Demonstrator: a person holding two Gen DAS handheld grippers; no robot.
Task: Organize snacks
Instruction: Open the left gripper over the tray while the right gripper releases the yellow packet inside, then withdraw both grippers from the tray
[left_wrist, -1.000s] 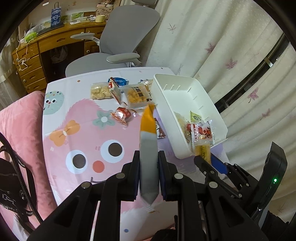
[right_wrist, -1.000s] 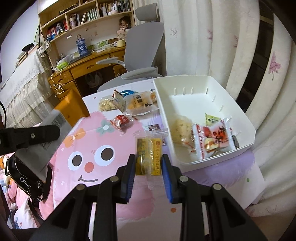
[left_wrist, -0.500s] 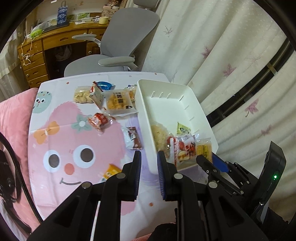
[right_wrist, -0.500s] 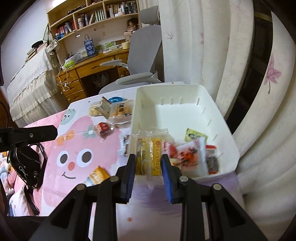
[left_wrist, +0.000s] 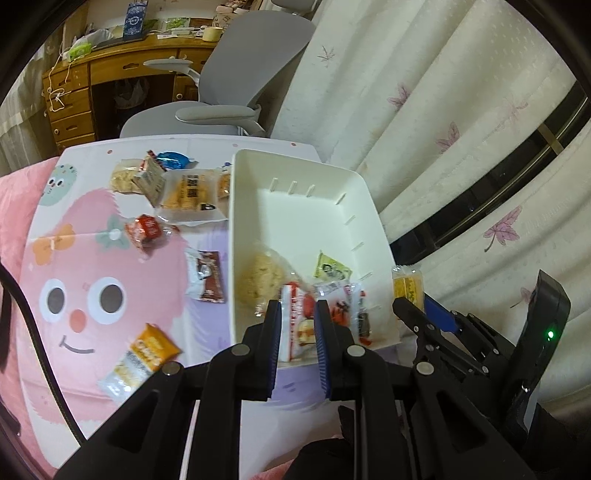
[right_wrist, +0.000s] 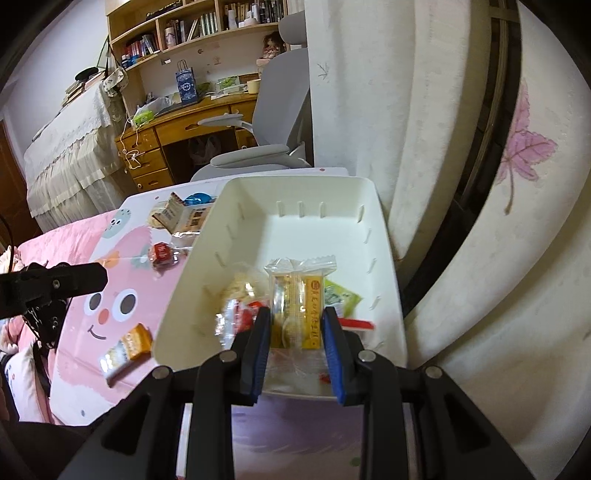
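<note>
The yellow snack packet (right_wrist: 298, 306) sat clamped between the right gripper (right_wrist: 297, 334)'s pads, held above the white bin (right_wrist: 317, 192)'s near end. The bin stood along the table (left_wrist: 177, 142)'s curtain-side edge, with a crumbly snack (left_wrist: 260, 275), a green sachet (left_wrist: 330, 267) and a red-and-white packet (left_wrist: 341, 301) inside. The left gripper (left_wrist: 297, 332) was closed and empty over the bin's near rim. An orange packet (left_wrist: 146, 354) lay near the table's near edge.

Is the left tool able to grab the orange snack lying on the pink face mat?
Probably yes. The left tool holds nothing, and the orange snack lies alone on the mat, nothing covering it.
</note>
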